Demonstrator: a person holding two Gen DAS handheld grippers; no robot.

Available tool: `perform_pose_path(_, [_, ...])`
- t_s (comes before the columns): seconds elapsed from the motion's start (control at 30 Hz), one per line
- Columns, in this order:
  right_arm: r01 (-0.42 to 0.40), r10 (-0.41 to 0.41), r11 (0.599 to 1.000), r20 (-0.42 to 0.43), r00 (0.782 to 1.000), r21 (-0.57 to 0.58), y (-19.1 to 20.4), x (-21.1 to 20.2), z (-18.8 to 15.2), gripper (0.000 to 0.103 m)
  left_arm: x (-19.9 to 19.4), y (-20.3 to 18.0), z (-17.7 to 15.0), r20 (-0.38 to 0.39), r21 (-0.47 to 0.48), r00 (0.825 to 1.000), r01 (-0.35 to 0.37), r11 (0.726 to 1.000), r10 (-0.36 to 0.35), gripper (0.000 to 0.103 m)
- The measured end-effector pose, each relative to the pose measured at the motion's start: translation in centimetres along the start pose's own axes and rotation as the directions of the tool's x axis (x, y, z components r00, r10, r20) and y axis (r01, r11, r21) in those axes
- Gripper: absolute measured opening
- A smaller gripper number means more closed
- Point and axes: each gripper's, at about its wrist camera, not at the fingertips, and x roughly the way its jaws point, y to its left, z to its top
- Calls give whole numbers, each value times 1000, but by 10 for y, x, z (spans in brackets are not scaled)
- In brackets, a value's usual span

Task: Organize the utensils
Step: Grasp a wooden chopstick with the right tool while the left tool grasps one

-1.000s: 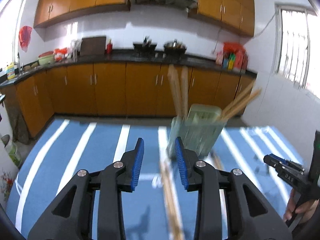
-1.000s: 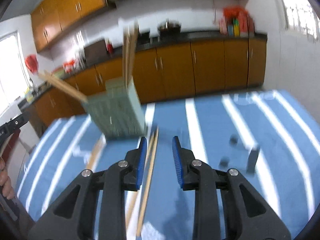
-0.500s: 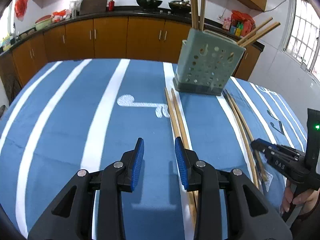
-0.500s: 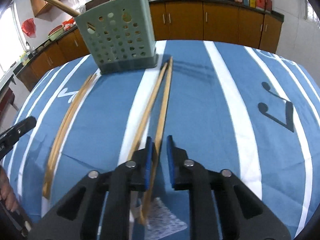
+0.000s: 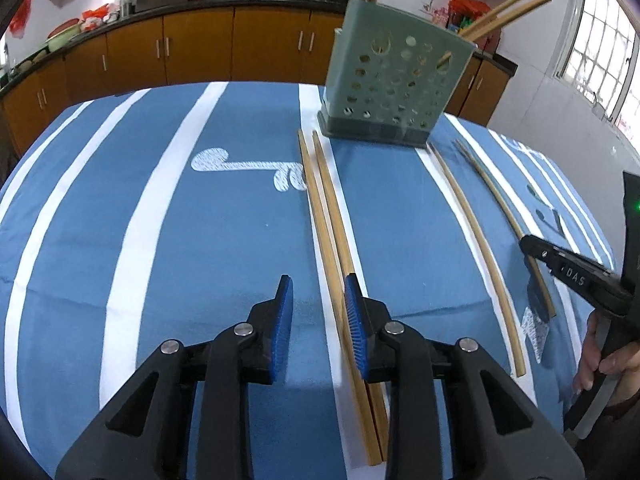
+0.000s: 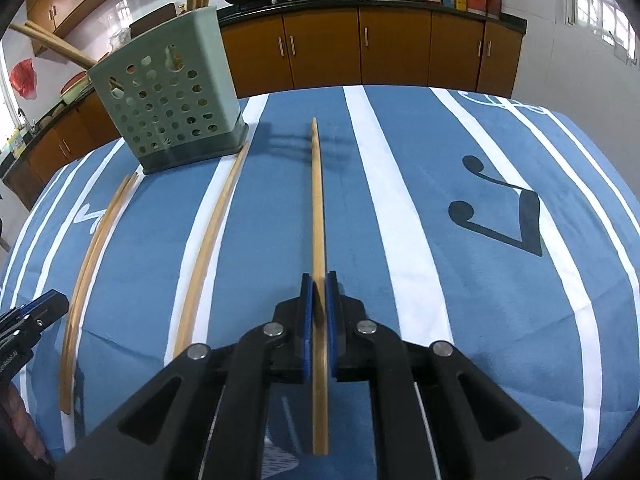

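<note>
Chopsticks are lying loose on the blue striped tablecloth (image 5: 224, 240) in front of the green holder (image 5: 396, 80), and one is being gripped by the right gripper (image 6: 319, 292). Its blue pads are pinching that single chopstick (image 6: 318, 200) near its nearer end, so the long free part is pointing away toward the holder's right side; the far part looks lifted clear of the cloth, judging by the shadow beneath it. Holding it near one end is probably leaving enough length ahead to drop it tip-first into the holder.

The left gripper (image 5: 318, 312) is hovering low with its jaws spread moderately wide and nothing between them. A pair of chopsticks (image 5: 326, 216) is running from the holder's front left corner straight back under the gripper's right finger, so the opening sits just left of the pair and would need a small shift to straddle it.

Another lone chopstick (image 6: 208, 240) is lying on the cloth, reaching up to the holder's front right corner, its partner seemingly being the one in the right gripper. Several chopsticks are already standing in the holder (image 6: 172, 92), some upright, some leaning outward over its rim. The holder's open top is facing up and its perforated wall is facing both grippers, which keeps it within easy reach of either one.
</note>
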Motion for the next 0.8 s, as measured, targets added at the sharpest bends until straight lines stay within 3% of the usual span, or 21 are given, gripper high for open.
perform_pose_path(0.57, [-21, 21, 998, -1, 1000, -51, 12, -1, -2, 12, 9, -17, 0, 4, 80, 997, -79, 994, 79, 22])
perform_pose_path(0.7, [-20, 20, 998, 1, 1000, -62, 13, -1, -3, 12, 9, -21, -1, 3, 91, 996, -90, 992, 90, 9])
perform_pose_path(0.8, [-13, 13, 997, 2, 1000, -76, 14, -1, -3, 10, 11, -16, 2, 3, 79, 995, -98, 992, 98, 7])
